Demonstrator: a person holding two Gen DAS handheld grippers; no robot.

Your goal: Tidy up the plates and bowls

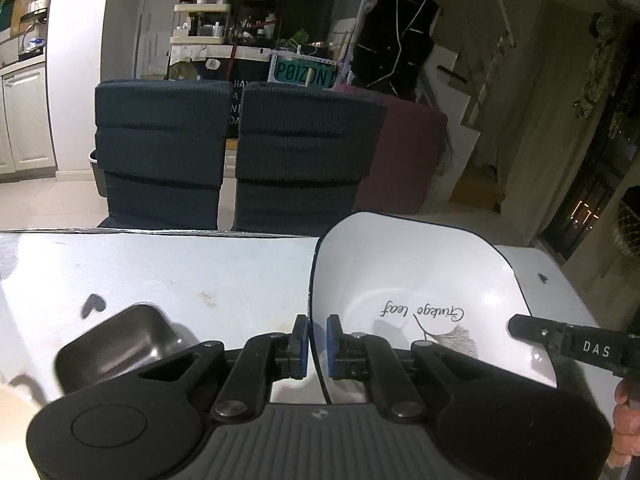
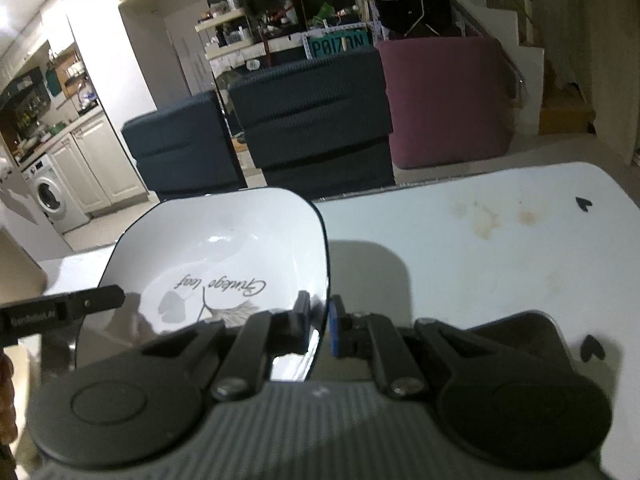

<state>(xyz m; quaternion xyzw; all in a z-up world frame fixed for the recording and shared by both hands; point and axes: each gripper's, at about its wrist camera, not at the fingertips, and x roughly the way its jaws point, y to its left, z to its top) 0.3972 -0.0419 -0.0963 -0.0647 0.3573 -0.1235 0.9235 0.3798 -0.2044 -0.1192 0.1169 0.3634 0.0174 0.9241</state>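
Observation:
A white square plate (image 1: 416, 280) with a thin dark rim and a leaf drawing is lifted above the white table (image 1: 180, 276), tilted toward me. My left gripper (image 1: 317, 334) is shut on its left rim. In the right wrist view the same plate (image 2: 224, 248) fills the left half, and my right gripper (image 2: 320, 322) is shut on its right rim. Each gripper's finger shows at the other view's edge. A small steel square bowl (image 1: 116, 344) stands on the table to the left of the left gripper.
Two dark blue chairs (image 1: 236, 152) and a maroon one (image 1: 404, 152) stand along the table's far edge. The tabletop (image 2: 480, 248) carries brown stains and small dark heart marks. A pale object (image 1: 16, 400) sits at the lower left corner. A hand (image 1: 624, 420) shows at the right edge.

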